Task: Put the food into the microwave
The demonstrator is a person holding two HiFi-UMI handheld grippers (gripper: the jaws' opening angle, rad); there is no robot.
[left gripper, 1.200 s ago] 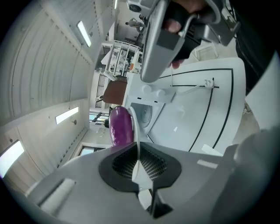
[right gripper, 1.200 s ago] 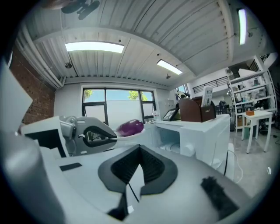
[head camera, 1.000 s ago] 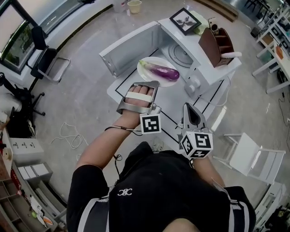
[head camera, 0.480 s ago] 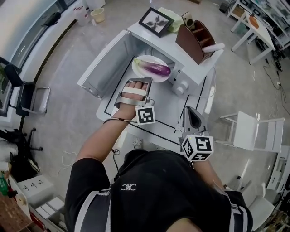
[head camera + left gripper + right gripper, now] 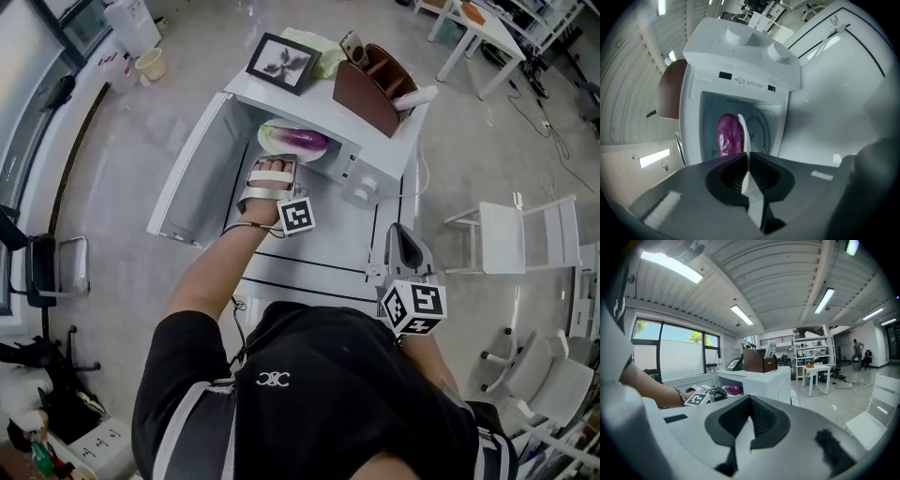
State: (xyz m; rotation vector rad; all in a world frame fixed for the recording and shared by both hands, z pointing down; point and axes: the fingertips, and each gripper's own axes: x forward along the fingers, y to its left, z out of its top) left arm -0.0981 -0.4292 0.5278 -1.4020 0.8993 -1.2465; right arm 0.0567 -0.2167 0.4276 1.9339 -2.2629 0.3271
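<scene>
A purple eggplant [image 5: 306, 140] lies on a white plate [image 5: 278, 133] at the mouth of the open white microwave [image 5: 377, 159], partly under its top. My left gripper [image 5: 269, 174] is shut on the plate's near rim. In the left gripper view the plate [image 5: 744, 136] shows edge-on between the jaws, with the eggplant [image 5: 728, 136] beside it and the microwave [image 5: 740, 70] cavity right behind. My right gripper [image 5: 403, 246] hangs back over the table's near right, shut and empty. From the right gripper view the eggplant [image 5: 734, 389] shows far off to the left.
The microwave door [image 5: 192, 173] swings out to the left. On top of the microwave stand a brown organiser box [image 5: 373, 89] and a framed picture [image 5: 281, 58]. The white table [image 5: 328, 258] bears black lines. A white chair [image 5: 514, 234] stands at the right.
My left gripper has carried the plate with the eggplant forward, from in front of the microwave into its opening. The right gripper has barely shifted.
</scene>
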